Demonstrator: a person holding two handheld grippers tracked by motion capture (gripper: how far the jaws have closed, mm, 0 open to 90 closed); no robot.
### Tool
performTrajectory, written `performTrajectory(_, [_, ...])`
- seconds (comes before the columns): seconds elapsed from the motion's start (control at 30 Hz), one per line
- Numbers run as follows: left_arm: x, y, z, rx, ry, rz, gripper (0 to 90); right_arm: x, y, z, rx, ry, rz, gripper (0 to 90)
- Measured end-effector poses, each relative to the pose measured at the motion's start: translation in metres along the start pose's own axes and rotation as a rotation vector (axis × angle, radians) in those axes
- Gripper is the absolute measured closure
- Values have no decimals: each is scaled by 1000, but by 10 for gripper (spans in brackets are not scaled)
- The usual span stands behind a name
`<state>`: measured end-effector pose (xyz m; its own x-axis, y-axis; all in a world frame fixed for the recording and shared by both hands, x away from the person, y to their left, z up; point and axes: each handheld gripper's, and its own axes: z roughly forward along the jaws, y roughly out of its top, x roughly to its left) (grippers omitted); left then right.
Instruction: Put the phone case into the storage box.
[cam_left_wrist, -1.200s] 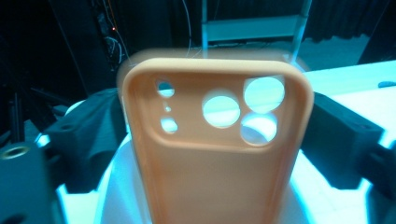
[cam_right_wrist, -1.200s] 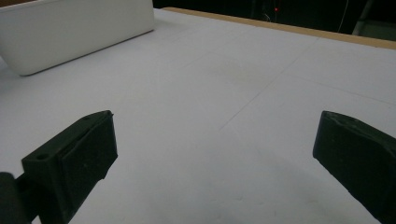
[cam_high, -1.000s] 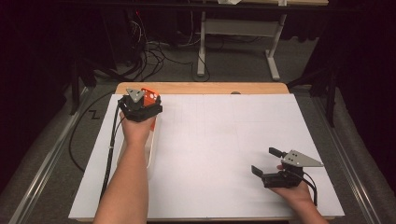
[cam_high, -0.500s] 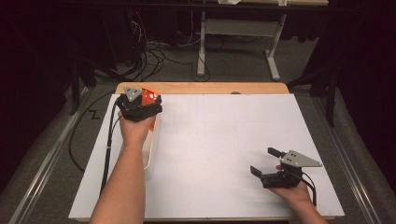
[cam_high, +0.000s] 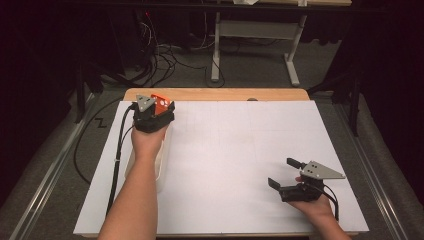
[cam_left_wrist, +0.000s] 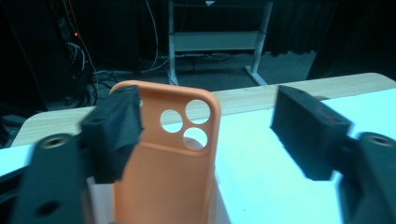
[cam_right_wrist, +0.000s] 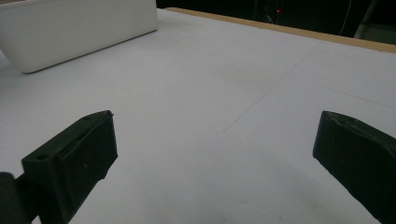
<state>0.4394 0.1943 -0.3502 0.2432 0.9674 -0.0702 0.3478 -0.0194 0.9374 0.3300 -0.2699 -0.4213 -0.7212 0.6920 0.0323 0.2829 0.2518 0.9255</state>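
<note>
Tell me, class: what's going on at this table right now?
A person holds a gripper in each hand. The left gripper has its fingers spread around an upright orange phone case that stands in a white bin. The right gripper hovers open over the white table, holding nothing.

one orange phone case (cam_left_wrist: 166, 163), one white bin (cam_right_wrist: 74, 30), two hand-held grippers, left (cam_high: 159, 111), right (cam_high: 286, 172)
</note>
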Motion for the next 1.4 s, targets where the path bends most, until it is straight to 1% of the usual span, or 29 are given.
performTrajectory(0.03, [0,-1,-1,-1,-9,4,353,0,0,0,1,0,0,1])
performTrajectory(0.07, [-1,-1,-2,-4,-12,11,409,0,0,0,2,-1,0,1])
performTrajectory(0.1, [-2,-1,-2,-10,-18,14,494,0,0,0,2,0,0,1])
performTrajectory(0.13, [-2,-2,-3,-12,-27,17,494,0,0,0,2,0,0,1])
performTrajectory(0.27, [-3,-3,-3,-13,-60,22,670,0,0,0,3,0,0,1])
performTrajectory(0.3, [-3,-3,-3,-16,-70,19,754,0,0,1,4,1,0,1])
performTrajectory(0.33, [-3,-2,-2,-19,-74,20,754,0,0,1,4,1,0,1])
performTrajectory(0.37, [-3,-3,-1,-18,-76,21,811,1,0,1,5,1,0,1])
performTrajectory(0.47, [-2,-4,0,-10,-78,18,880,0,0,1,6,0,1,1])
performTrajectory(0.5, [-1,-5,1,-1,-82,22,894,0,0,1,7,0,2,1])
performTrajectory(0.63, [-2,-6,3,8,-89,23,897,0,-1,1,8,-1,4,1])
performTrajectory(0.67, [-2,-8,5,19,-94,26,898,0,-1,1,9,0,4,1])
performTrajectory(0.7, [-2,-8,7,29,-94,27,898,0,-1,1,10,0,2,1])
performTrajectory(0.73, [-2,-8,7,29,-94,27,898,0,-1,1,10,0,2,1])
performTrajectory(0.77, [-1,-10,9,43,-93,23,898,0,-1,2,12,1,1,1])
performTrajectory(0.9, [-1,-12,13,53,-86,23,898,0,-1,2,12,1,3,1])
performTrajectory(1.03, [0,-12,15,52,-72,28,898,-1,-1,2,14,1,5,1])
performTrajectory(1.1, [1,-12,16,43,-67,31,898,-1,-1,2,14,2,5,1])
performTrajectory(1.13, [1,-13,17,36,-63,41,898,-1,-1,2,15,2,7,1])
performTrajectory(1.4, [4,-15,22,37,-48,52,898,-1,-1,2,16,2,11,1])
